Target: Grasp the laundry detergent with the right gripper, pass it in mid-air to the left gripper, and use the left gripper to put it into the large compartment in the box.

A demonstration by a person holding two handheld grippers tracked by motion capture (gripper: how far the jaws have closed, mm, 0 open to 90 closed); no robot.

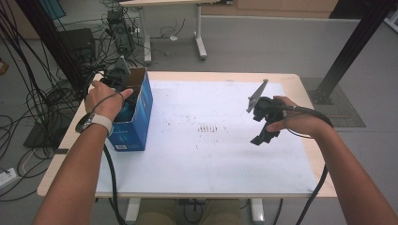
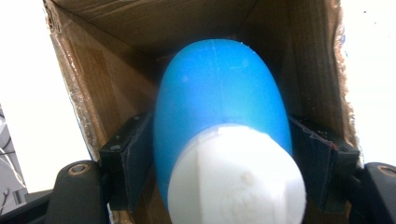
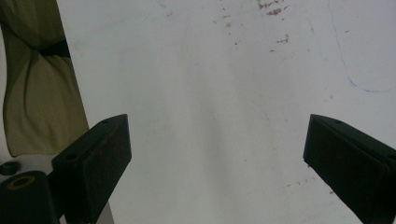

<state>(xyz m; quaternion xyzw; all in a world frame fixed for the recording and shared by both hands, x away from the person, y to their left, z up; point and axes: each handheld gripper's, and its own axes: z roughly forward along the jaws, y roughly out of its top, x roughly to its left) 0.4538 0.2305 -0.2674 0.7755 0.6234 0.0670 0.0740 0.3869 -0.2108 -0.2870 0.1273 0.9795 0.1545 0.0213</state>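
Observation:
A blue bottle (image 2: pixel 219 88) with a white cap (image 2: pixel 236 179) lies inside an open cardboard box (image 2: pixel 84 88), cap toward the camera. My left gripper (image 2: pixel 219 158) reaches down into that box, and its black jaws stand close on either side of the bottle without a clear squeeze. In the high view the box is blue outside (image 1: pixel 138 122) and sits at the table's left edge, with the left gripper (image 1: pixel 126 101) in its top. My right gripper (image 1: pixel 264 137) hovers over the white table sheet at the right. In its own view the right gripper (image 3: pixel 217 158) is wide open with nothing between the jaws.
A white sheet (image 1: pixel 211 154) covers most of the wooden table (image 1: pixel 300 86), with small dark marks (image 1: pixel 209 128) near its middle. Cables and equipment (image 1: pixel 117 28) lie on the floor beyond the table's far left. A black post (image 1: pixel 347 51) stands at the far right.

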